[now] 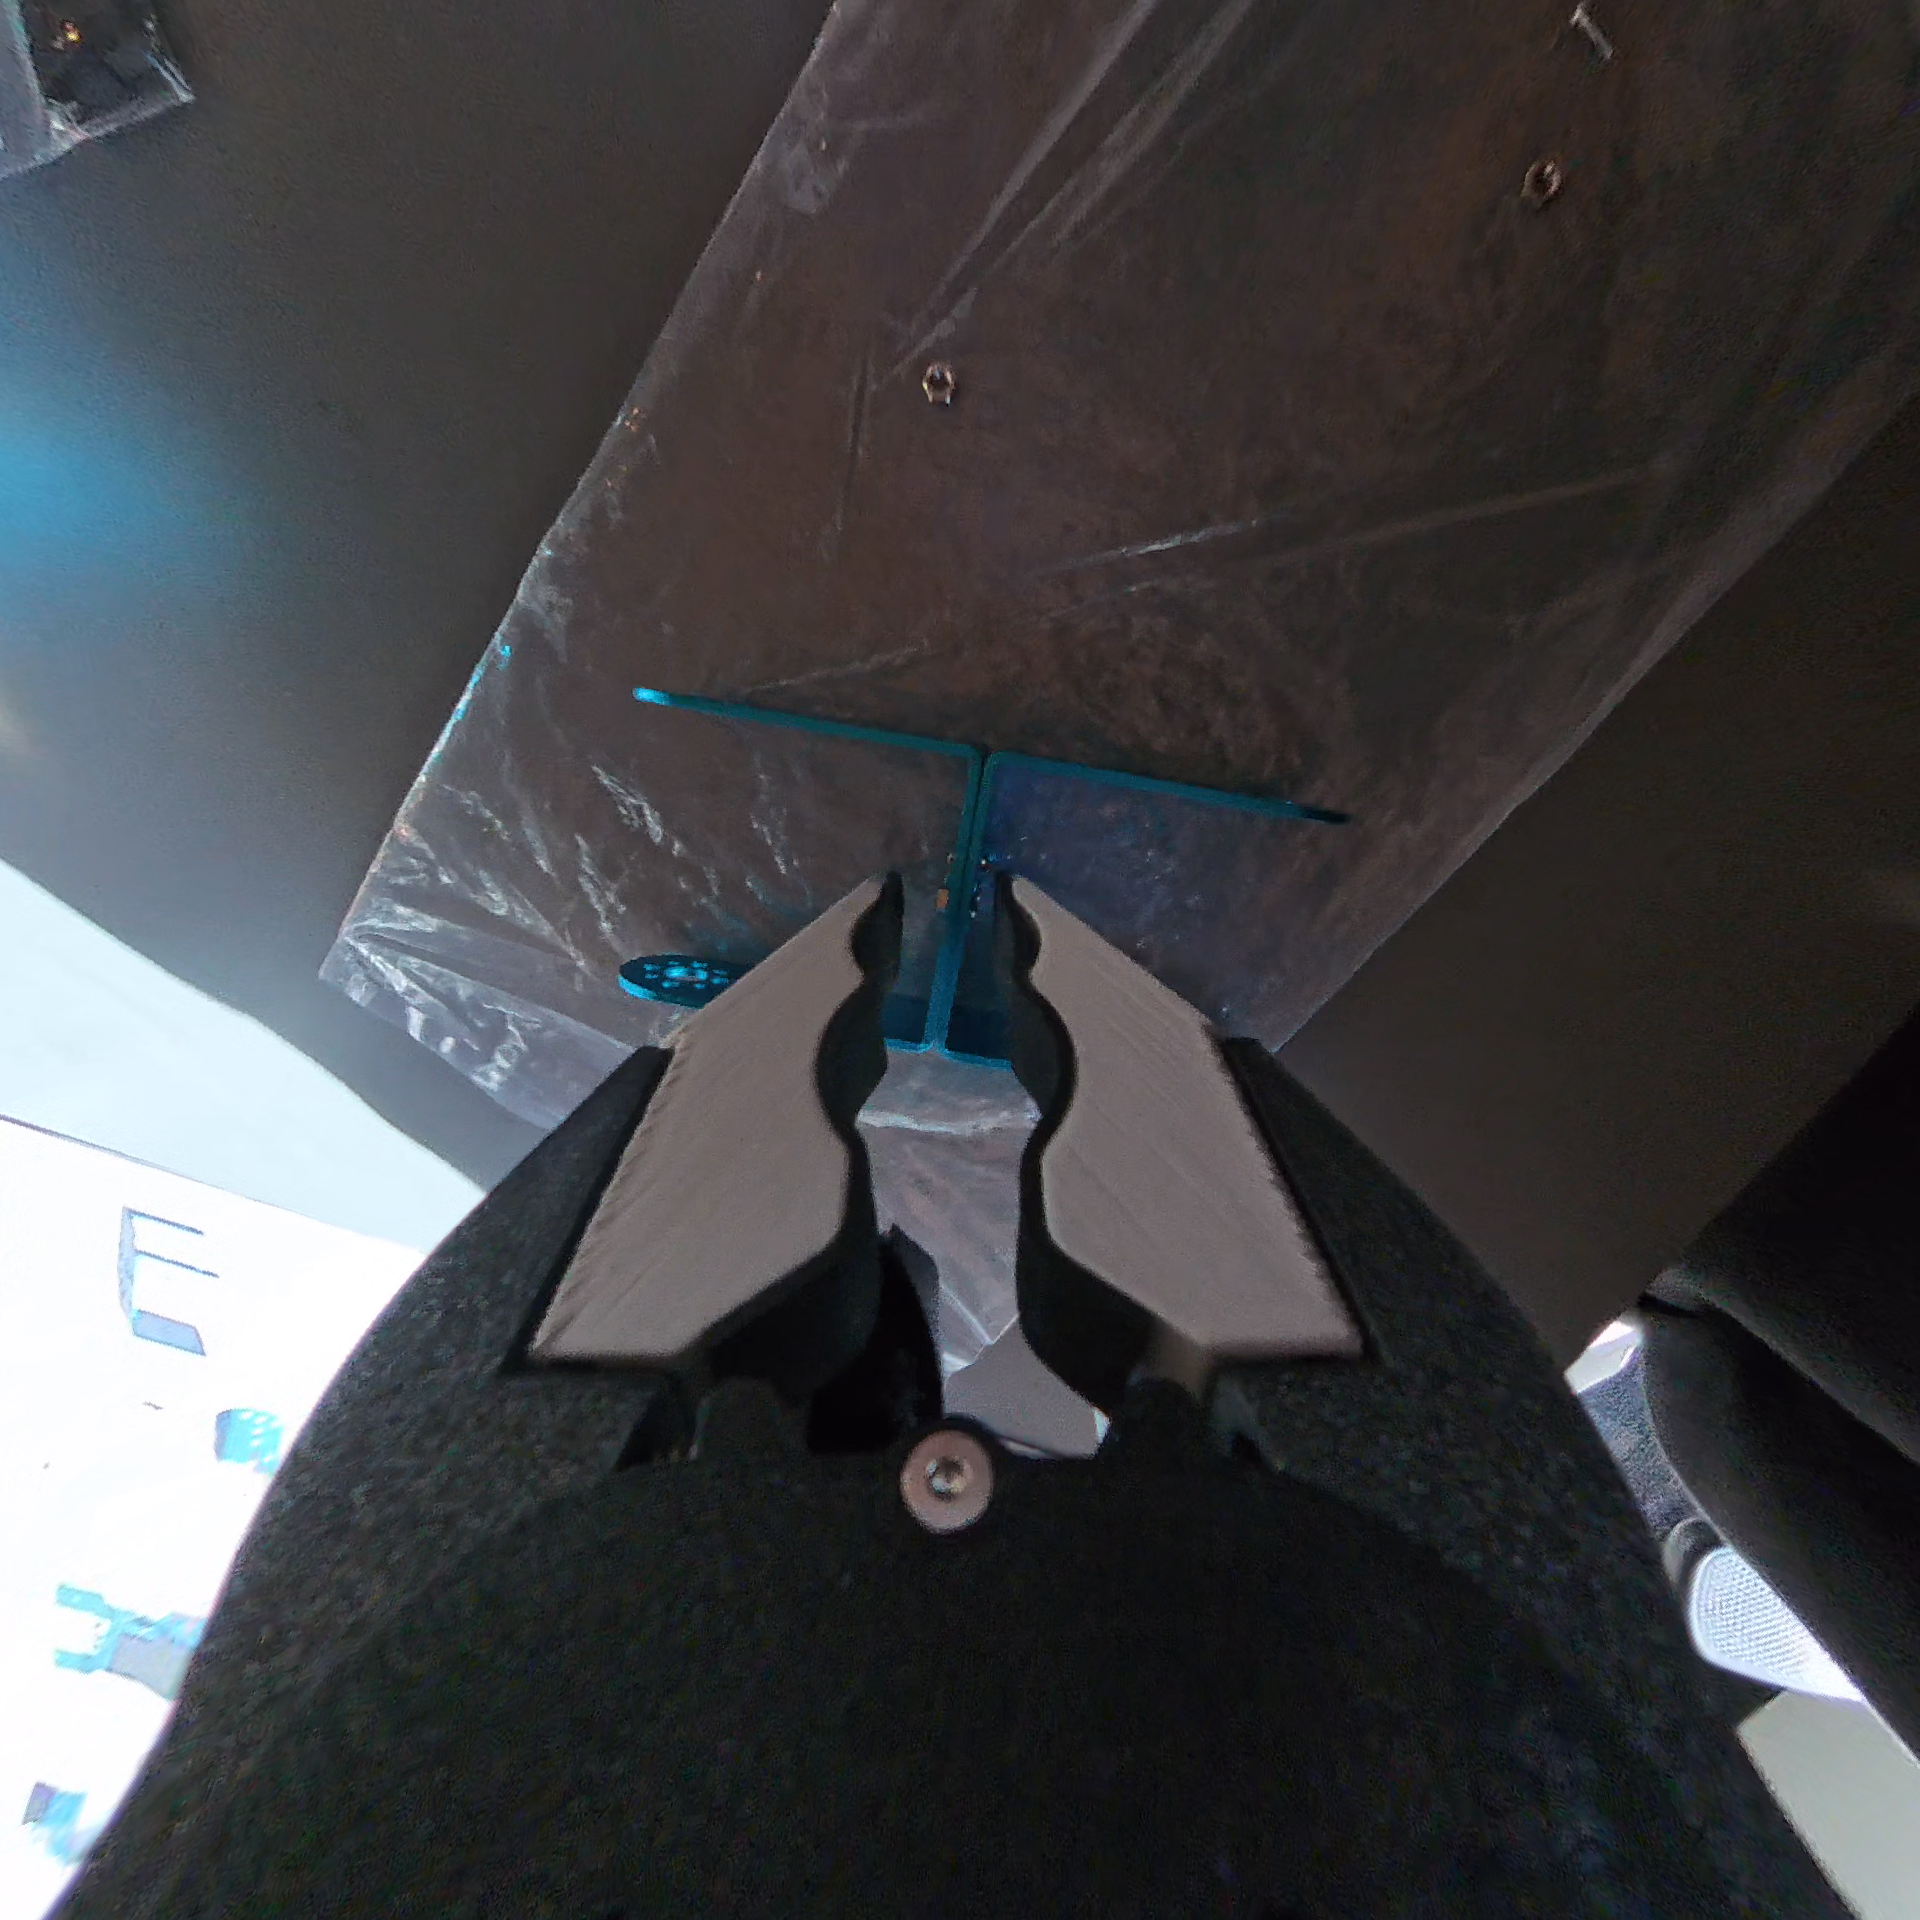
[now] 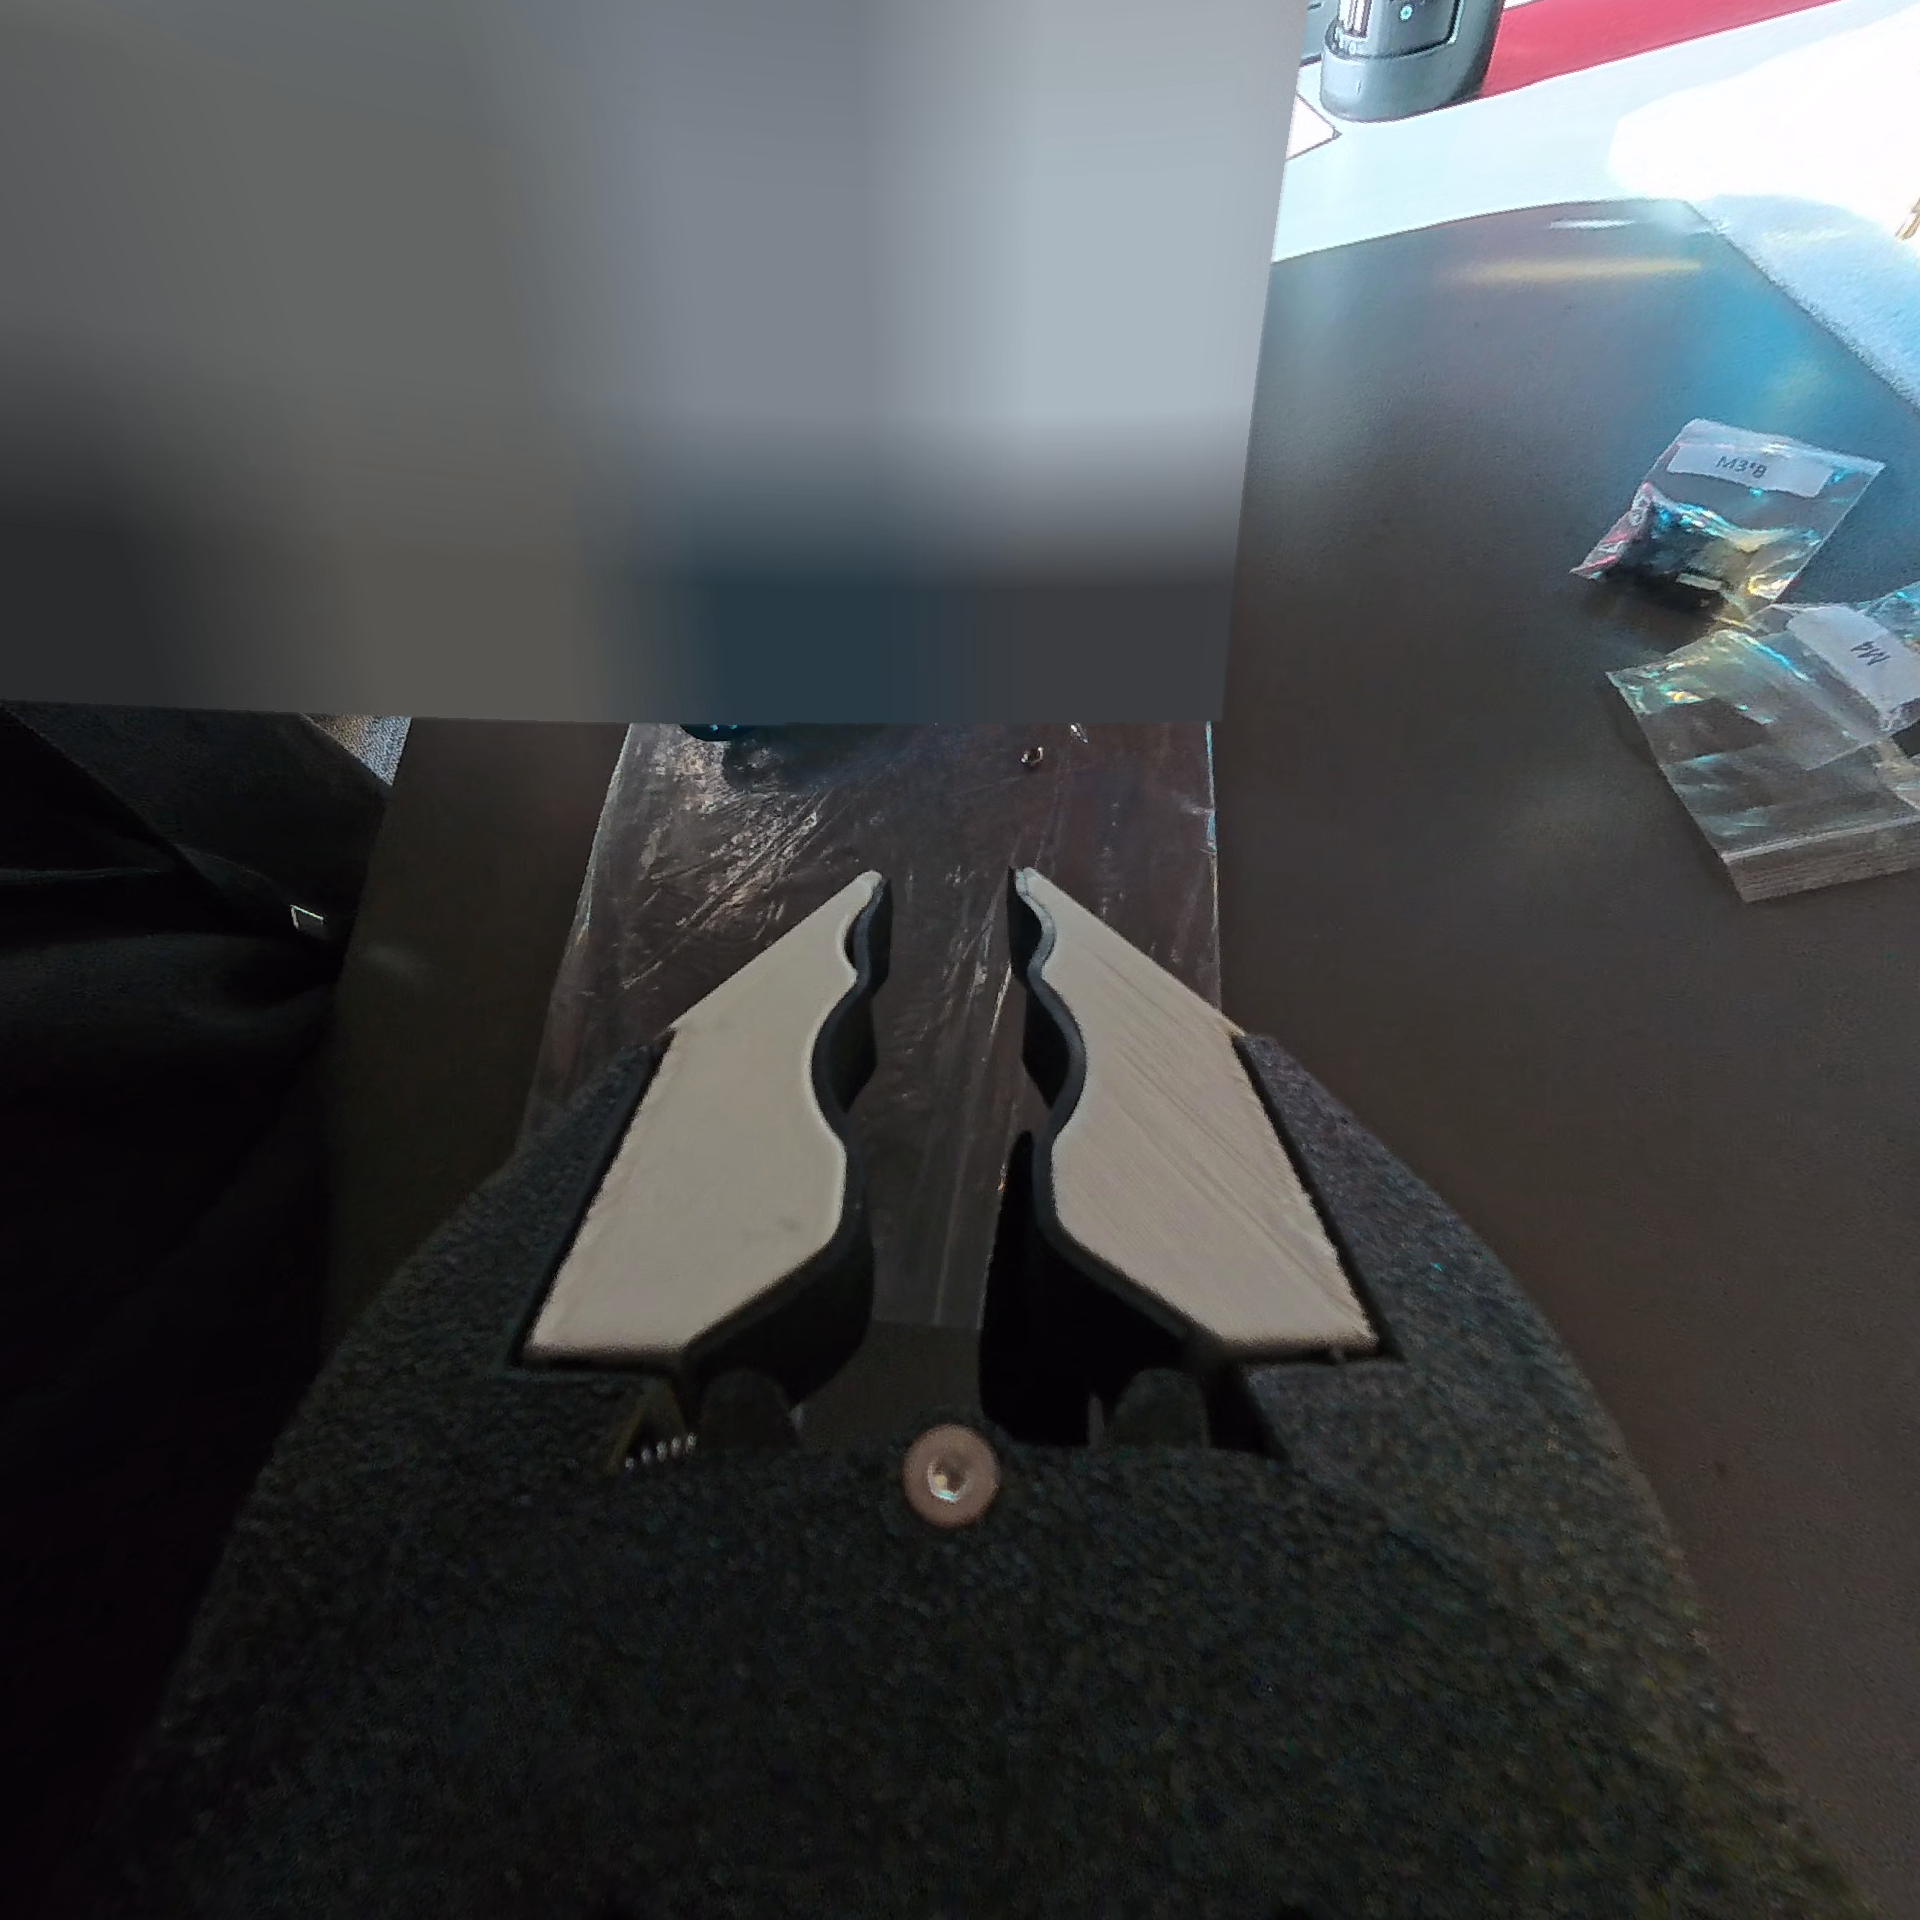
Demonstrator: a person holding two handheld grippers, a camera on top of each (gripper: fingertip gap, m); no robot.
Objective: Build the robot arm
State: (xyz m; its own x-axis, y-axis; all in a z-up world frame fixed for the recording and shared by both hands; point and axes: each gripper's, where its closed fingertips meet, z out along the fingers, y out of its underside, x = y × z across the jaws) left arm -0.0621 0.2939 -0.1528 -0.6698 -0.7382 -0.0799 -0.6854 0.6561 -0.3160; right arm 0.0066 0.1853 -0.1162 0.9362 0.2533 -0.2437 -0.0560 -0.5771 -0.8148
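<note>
Between the fingertips of the left gripper [image 1: 943, 894] stands one teal metal bracket [image 1: 961, 883], T-shaped from this angle. Its upright web sits in the narrow gap; whether the pads actually pinch it I cannot tell. Under it lies one long clear plastic sheet [image 1: 1195, 468] on the dark table [image 1: 312, 416]. One teal perforated disc [image 1: 675, 979] lies just beside the left finger, and two small nuts [image 1: 939, 382] rest farther up the sheet. Off to the left, four more teal pieces [image 1: 156, 1278] sit on a white surface.

Over the same sheet, the right gripper [image 2: 948, 891] is slightly parted, holding nothing. Beyond, well to its right, lie two clear bags [image 2: 1730, 514], each bearing a white label.
</note>
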